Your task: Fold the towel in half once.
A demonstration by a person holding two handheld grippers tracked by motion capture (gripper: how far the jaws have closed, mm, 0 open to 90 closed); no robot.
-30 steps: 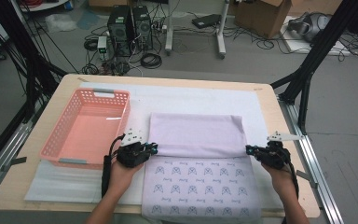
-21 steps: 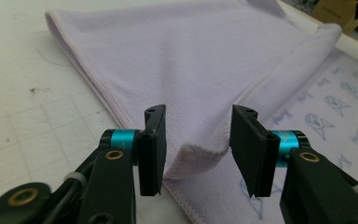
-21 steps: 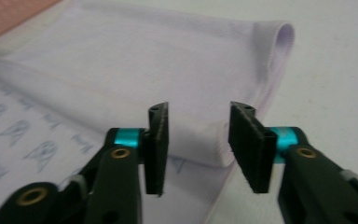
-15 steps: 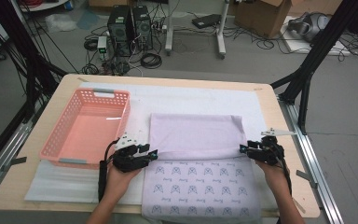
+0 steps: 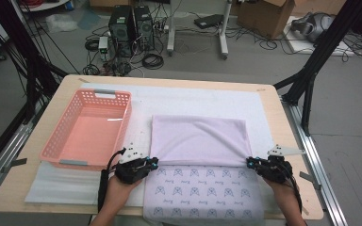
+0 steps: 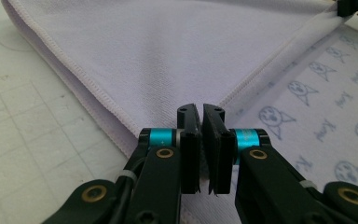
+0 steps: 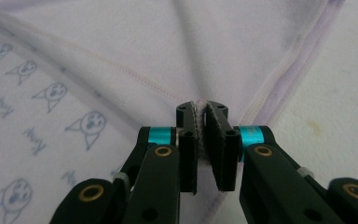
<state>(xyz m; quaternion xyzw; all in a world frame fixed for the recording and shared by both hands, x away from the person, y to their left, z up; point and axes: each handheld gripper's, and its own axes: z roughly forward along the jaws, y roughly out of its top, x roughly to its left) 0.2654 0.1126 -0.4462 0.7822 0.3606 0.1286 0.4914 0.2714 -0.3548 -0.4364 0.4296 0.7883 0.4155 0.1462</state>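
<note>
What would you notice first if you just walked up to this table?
Probably the pale purple cloth lying half folded in the middle of the table, its printed side with little faces nearest the person. The left tool and right tool each pinch a corner of the fold. A pink basket sits left of it.

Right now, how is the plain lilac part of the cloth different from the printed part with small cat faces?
The plain lilac part is folded over, a double layer lying farther from the person; the printed part is one flat layer reaching the table's near edge. The plain part has no pattern; the printed part shows blue cat faces. The left tool and right tool pinch the plain part's near corners, not the printed part. Both parts are one pale cloth.
</note>
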